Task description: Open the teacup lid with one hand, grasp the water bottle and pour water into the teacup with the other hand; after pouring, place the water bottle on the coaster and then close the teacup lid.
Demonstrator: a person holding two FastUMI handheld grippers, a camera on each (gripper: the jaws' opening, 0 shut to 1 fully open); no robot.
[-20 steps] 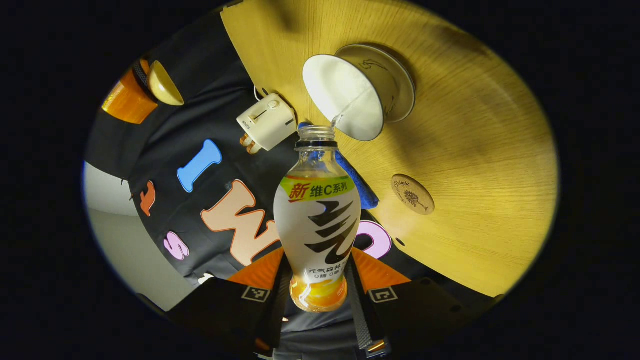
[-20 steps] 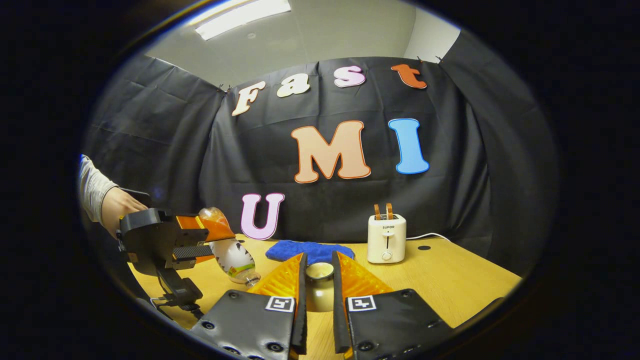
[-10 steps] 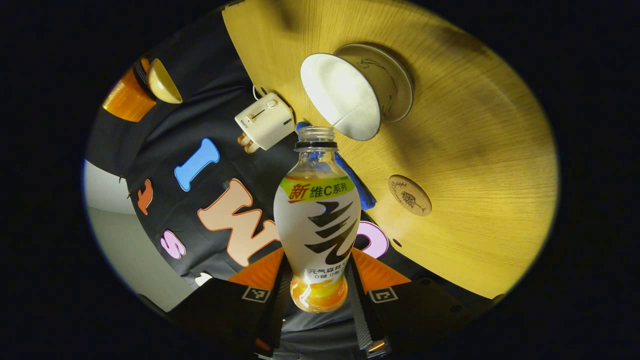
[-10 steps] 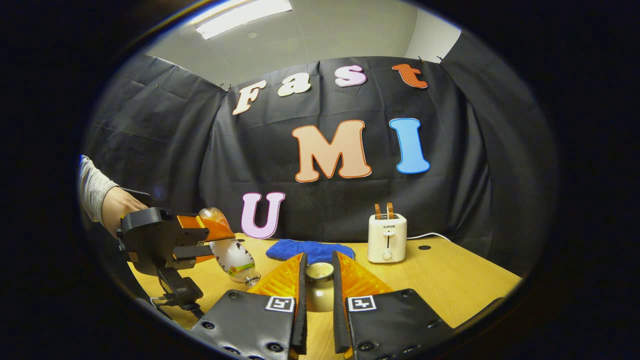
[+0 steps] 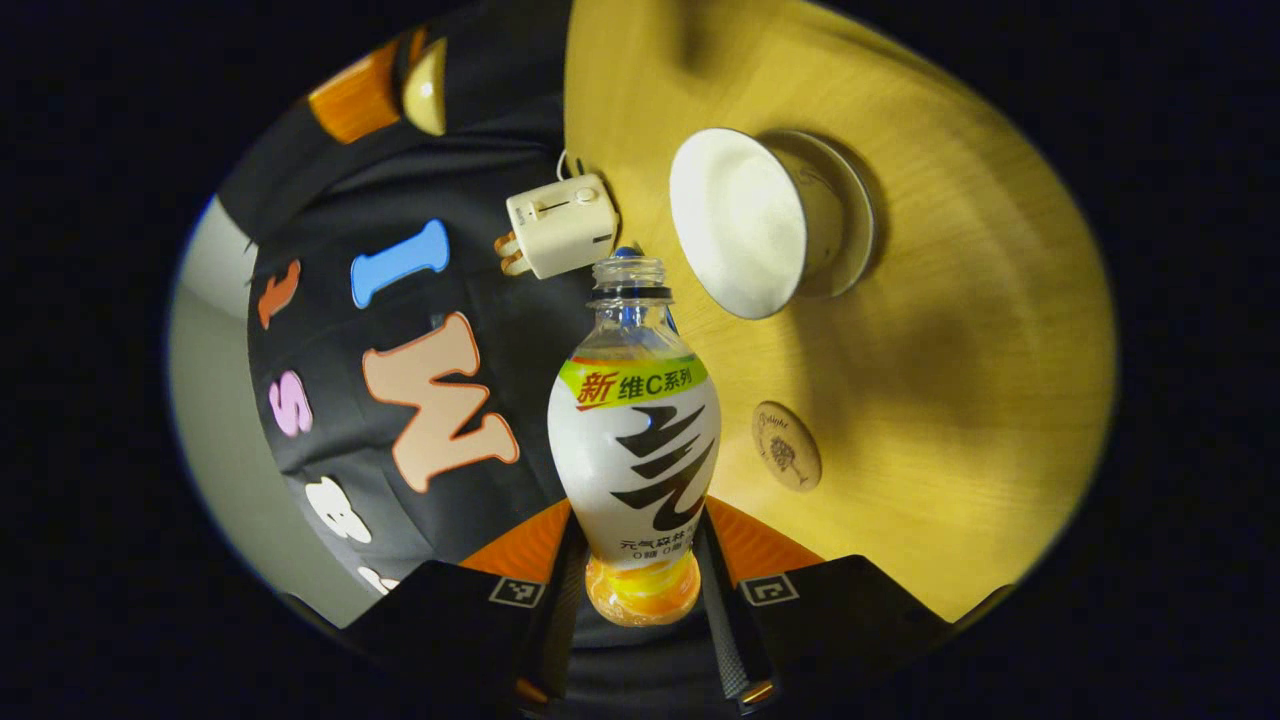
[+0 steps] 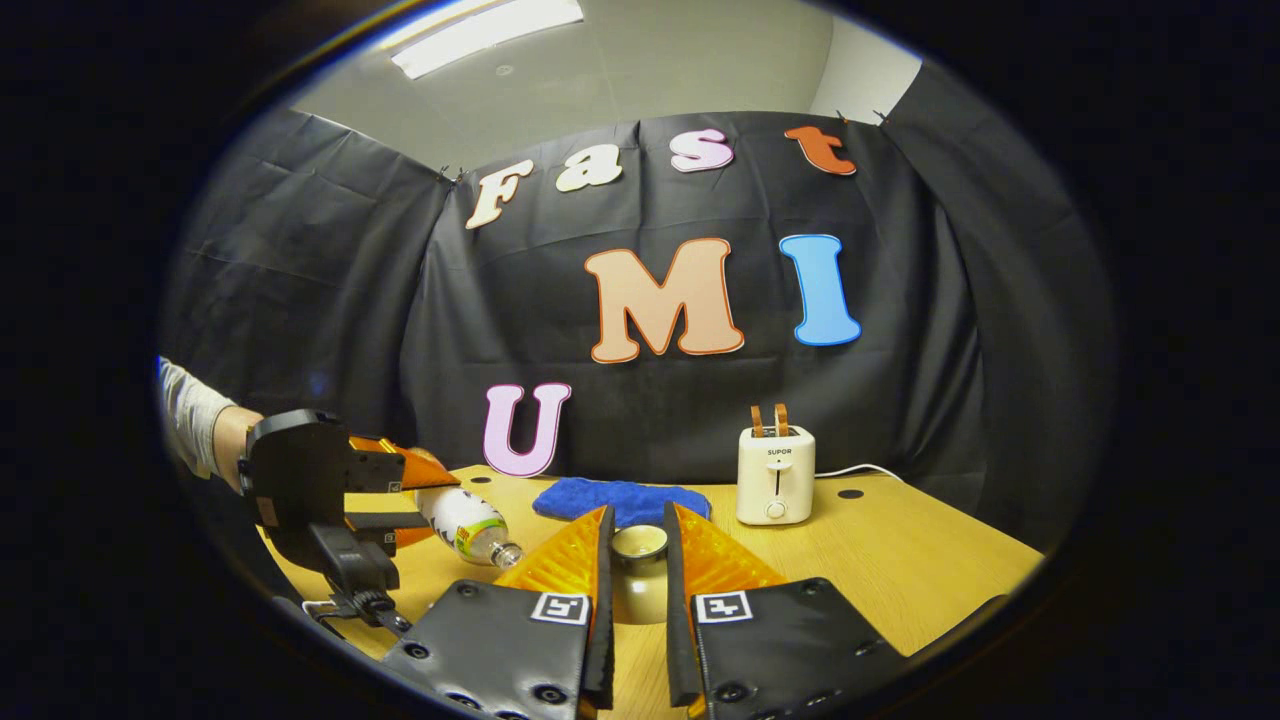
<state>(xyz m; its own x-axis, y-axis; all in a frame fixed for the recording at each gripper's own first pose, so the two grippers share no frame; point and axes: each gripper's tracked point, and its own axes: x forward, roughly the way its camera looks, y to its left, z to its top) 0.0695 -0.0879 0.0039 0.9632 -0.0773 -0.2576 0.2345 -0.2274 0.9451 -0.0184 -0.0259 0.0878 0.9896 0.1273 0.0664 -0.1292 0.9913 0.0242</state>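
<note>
My left gripper [image 5: 637, 525] is shut on the lower body of an uncapped plastic water bottle [image 5: 635, 450] with a white, yellow and orange label. Its mouth points past the near rim of the open white teacup [image 5: 740, 235], which stands on its saucer [image 5: 858, 230]. No water runs from the mouth. A round cork coaster [image 5: 786, 459] lies bare on the table, right of the bottle. My right gripper [image 6: 638, 515] is shut on the teacup lid [image 6: 638, 575], held above the table. In the right gripper view the bottle [image 6: 468, 522] lies almost level in the left gripper [image 6: 395, 495].
A cream toaster [image 6: 775, 475] stands at the back of the wooden table [image 6: 900, 570], with a blue cloth [image 6: 620, 500] to its left. A person's hand and sleeve [image 6: 200, 430] hold the left gripper at the far left.
The stream of water into the teacup has stopped. The left gripper has swung the bottle back toward level and away from the cup. The right gripper holds the lid still.
</note>
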